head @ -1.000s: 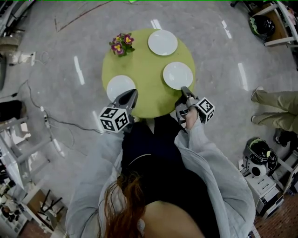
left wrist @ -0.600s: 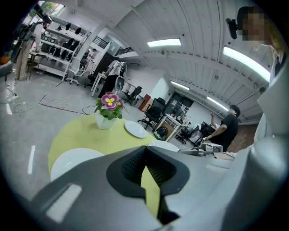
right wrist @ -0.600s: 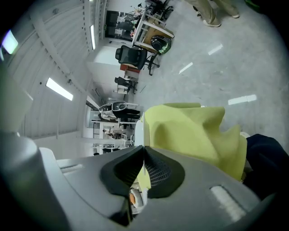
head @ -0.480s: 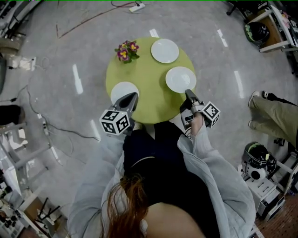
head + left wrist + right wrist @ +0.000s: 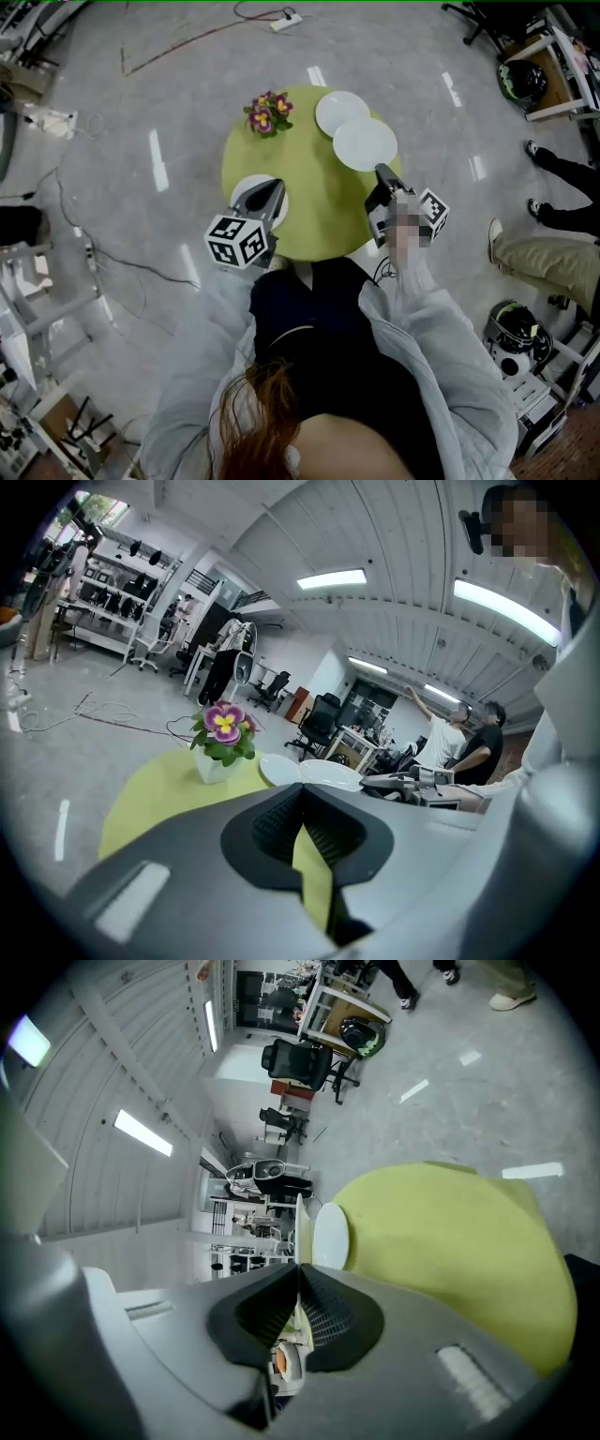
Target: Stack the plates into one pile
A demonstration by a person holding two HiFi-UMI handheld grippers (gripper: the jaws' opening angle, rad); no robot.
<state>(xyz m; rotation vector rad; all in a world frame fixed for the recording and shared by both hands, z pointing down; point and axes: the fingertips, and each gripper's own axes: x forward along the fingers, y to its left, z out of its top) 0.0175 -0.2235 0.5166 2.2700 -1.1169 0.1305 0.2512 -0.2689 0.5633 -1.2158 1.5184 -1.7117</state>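
My R claw (image 5: 380, 172) pinches a plate (image 5: 365, 143) by its rim, partly over the far plate (image 5: 332, 109). L claw (image 5: 271, 186) is pressed shut, empty, above the third plate (image 5: 243, 185). Round green table (image 5: 314, 211) w/ flowerpot (image 5: 267, 113); grey floor (image 5: 178, 103).

A plate (image 5: 366, 143) is gripped in the jaws of the right gripper (image 5: 379, 170), overlapping a second plate (image 5: 333, 106) just beyond. A third plate (image 5: 247, 179) lies under the jaws of the left gripper (image 5: 268, 187), a flower pot (image 5: 267, 112) on the counter (image 5: 319, 202) ahead.
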